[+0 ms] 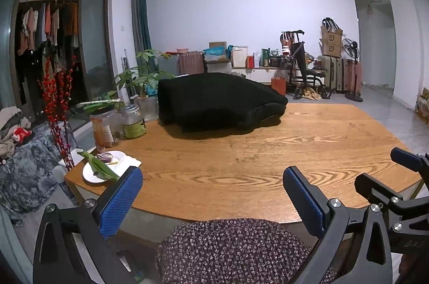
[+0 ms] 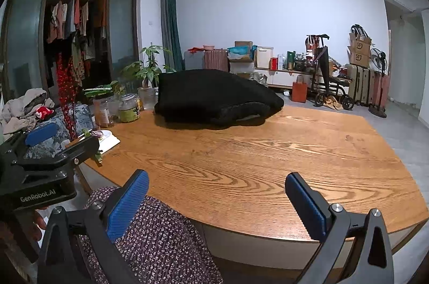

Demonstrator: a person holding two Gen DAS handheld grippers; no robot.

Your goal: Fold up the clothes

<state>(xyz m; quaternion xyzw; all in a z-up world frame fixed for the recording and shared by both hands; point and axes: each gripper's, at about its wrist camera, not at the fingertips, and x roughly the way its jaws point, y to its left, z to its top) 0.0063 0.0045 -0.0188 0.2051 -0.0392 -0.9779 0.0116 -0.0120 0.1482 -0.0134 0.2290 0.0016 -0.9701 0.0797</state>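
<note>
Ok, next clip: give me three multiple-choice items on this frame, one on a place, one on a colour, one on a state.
1. Where does the black garment lie?
A. On the far part of the table, beside the jars
B. On the floor
C. In the left claw

2. What colour are the claw pads?
A. Red
B. Blue
C. White

3. How do the two claws stand?
A. Both shut on cloth
B. Left shut, right open
C. Both open, holding nothing

Answers:
1. A: the garment sits folded on the wood, next to the jars.
2. B: the ribbed pads show blue in both wrist views.
3. C: the left claw and the right claw both gape wide over the near table edge, with nothing between the pads.
</note>
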